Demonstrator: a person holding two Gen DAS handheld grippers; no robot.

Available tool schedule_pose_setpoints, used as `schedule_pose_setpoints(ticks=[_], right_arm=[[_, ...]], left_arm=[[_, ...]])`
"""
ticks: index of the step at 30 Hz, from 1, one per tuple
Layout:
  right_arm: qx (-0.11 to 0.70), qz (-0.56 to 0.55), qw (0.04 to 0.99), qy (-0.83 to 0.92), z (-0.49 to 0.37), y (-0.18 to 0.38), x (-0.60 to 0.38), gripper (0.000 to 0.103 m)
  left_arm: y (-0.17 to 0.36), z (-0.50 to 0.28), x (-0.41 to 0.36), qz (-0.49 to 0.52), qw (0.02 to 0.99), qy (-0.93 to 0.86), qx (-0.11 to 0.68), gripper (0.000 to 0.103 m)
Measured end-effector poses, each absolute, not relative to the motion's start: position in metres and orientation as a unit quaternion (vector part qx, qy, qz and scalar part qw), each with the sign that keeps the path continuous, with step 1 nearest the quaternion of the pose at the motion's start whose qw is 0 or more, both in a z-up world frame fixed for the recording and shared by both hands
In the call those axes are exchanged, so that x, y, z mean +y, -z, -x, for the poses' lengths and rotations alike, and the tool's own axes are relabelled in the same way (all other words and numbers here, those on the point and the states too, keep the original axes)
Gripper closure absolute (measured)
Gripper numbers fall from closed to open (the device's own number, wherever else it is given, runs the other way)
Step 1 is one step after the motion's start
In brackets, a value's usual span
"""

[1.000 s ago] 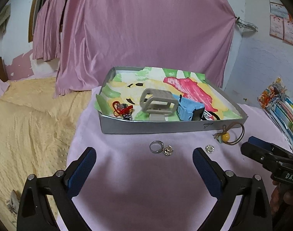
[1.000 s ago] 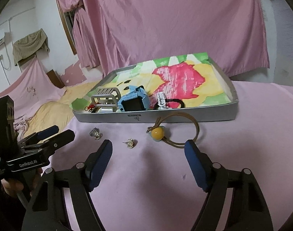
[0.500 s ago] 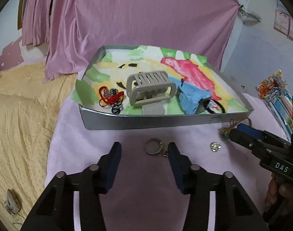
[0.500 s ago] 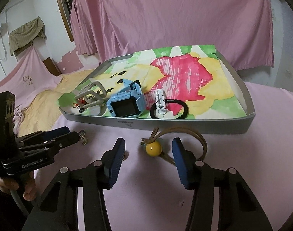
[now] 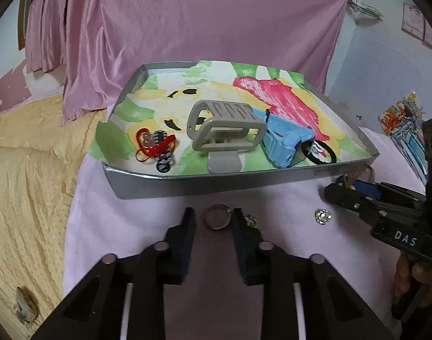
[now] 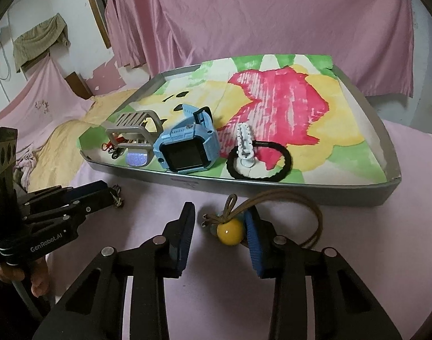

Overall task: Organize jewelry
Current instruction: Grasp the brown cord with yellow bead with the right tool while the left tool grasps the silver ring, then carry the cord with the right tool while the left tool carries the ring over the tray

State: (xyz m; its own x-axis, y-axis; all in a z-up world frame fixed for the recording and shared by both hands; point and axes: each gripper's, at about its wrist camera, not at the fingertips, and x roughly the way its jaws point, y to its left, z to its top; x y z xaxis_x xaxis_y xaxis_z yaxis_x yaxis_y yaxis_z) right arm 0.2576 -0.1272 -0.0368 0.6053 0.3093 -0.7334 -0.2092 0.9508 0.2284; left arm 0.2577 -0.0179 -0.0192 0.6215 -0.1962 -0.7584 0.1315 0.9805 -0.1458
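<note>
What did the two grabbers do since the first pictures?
Both came in toward the tray and are closing. The left gripper now has the ring between its fingers; the right gripper has the yellow bead of the hair tie, its right pad touching it. Nothing is lifted yet. The watch and other tray things stayed put.

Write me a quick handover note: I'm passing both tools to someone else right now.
Left tool: jaws closing around the silver ring on the pink cloth, not yet pinched.
Right tool: jaws closing on the yellow bead hair tie; one pad touches it.
Already in the tray: blue watch, beige watch, red bracelet, black hair tie.
Left: lift ring and bead tie into the tray, then the two sparkly studs on the cloth.
</note>
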Motion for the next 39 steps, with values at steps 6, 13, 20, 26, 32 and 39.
schedule_pose_setpoints(ticks=[6,13,20,26,32,39], right_arm=[[0.424,-0.055,0.892,-0.147,-0.260,0.038,-0.125,0.078],[0.424,-0.059,0.891,-0.149,-0.260,0.037,-0.125,0.078],[0.423,-0.061,0.890,-0.158,-0.257,0.038,-0.128,0.082],[0.405,-0.065,0.895,-0.176,-0.244,0.033,-0.129,0.082],[0.400,-0.069,0.896,-0.181,-0.239,0.032,-0.130,0.082],[0.397,-0.074,0.896,-0.183,-0.239,0.032,-0.131,0.082]], left_arm=[[0.020,-0.259,-0.019,0.039,0.898,0.098,0.426,0.085],[0.020,-0.261,-0.021,0.034,0.897,0.108,0.428,0.085],[0.020,-0.255,-0.022,0.037,0.898,0.105,0.426,0.086],[0.016,-0.246,-0.017,0.065,0.902,0.111,0.413,0.099],[0.018,-0.246,-0.016,0.067,0.899,0.113,0.418,0.099],[0.017,-0.245,-0.018,0.057,0.901,0.109,0.416,0.100]])
